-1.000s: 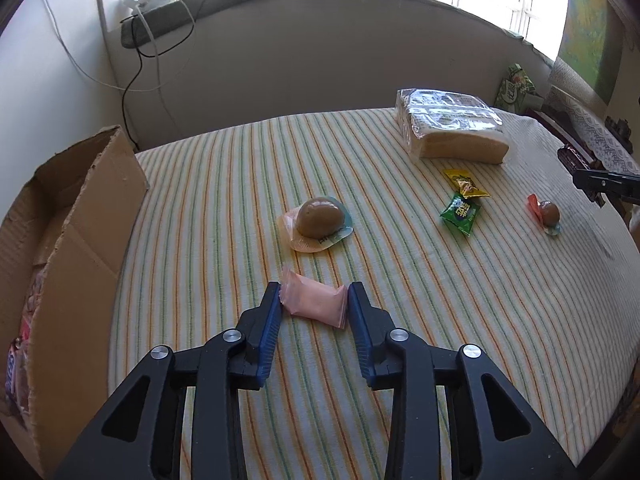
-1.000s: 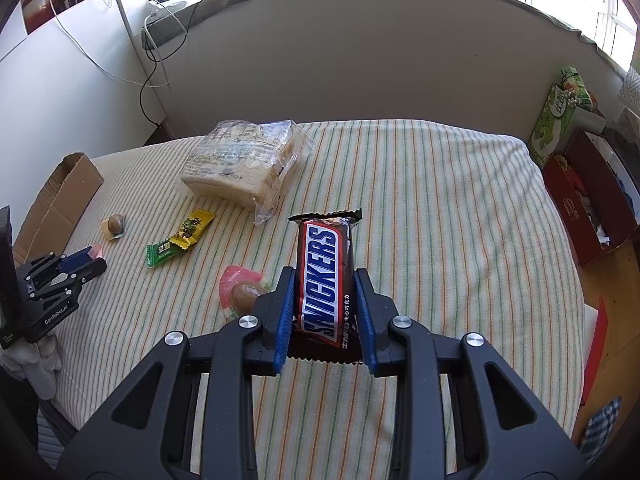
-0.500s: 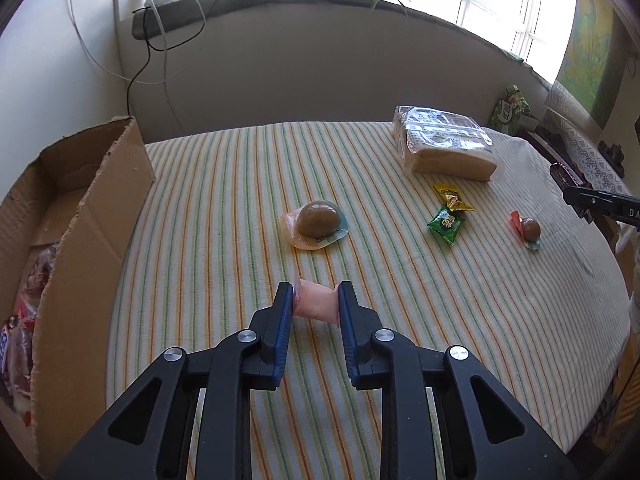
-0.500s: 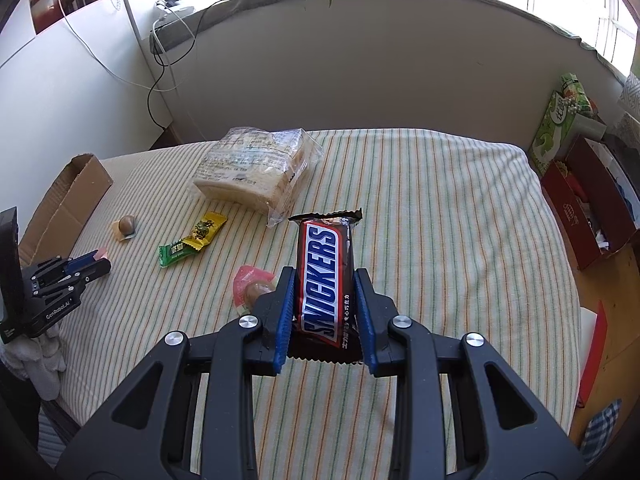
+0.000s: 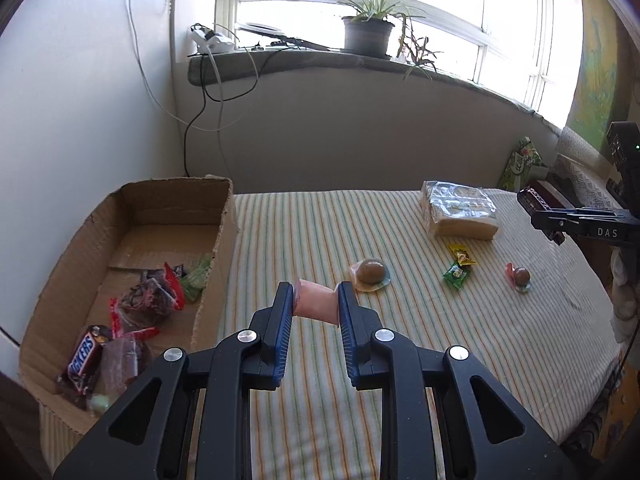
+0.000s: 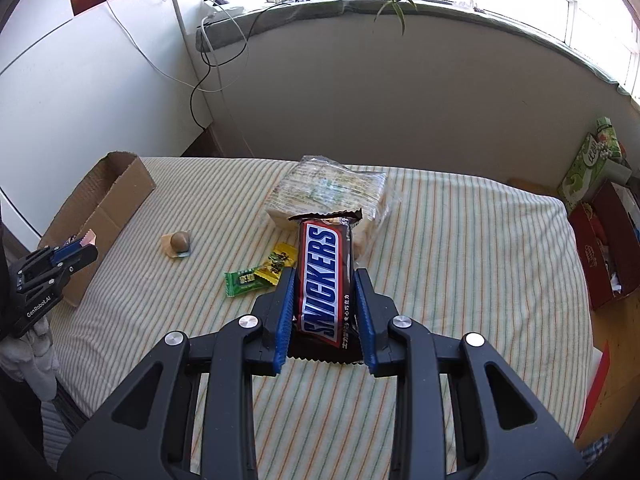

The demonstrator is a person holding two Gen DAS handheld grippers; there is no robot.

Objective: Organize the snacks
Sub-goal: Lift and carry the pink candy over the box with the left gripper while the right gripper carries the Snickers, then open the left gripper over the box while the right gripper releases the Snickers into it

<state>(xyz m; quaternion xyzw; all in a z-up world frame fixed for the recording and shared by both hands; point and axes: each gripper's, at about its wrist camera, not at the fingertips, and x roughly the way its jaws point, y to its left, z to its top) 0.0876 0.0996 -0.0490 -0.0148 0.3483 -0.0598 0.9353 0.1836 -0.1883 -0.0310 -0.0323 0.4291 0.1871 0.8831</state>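
The left gripper (image 5: 314, 306) is clamped on a pink packet (image 5: 315, 306), held above the striped cloth (image 5: 304, 240) just right of the cardboard box (image 5: 218, 276). The right gripper (image 6: 325, 300) is clamped on a Snickers bar (image 6: 325, 280), raised well right of the box. Farther right of the box lies wrapped bread (image 5: 460, 210).

In the left wrist view, the cardboard box (image 5: 132, 264) sits at the left edge of the striped surface (image 5: 304, 240), with wrapped snacks (image 5: 148, 300) lying inside it. To its right lies a round snack (image 5: 370, 274), then two small packets (image 5: 458, 268) and another round sweet (image 5: 520, 277). The bagged bread (image 5: 460, 210) lies behind them, toward the wall
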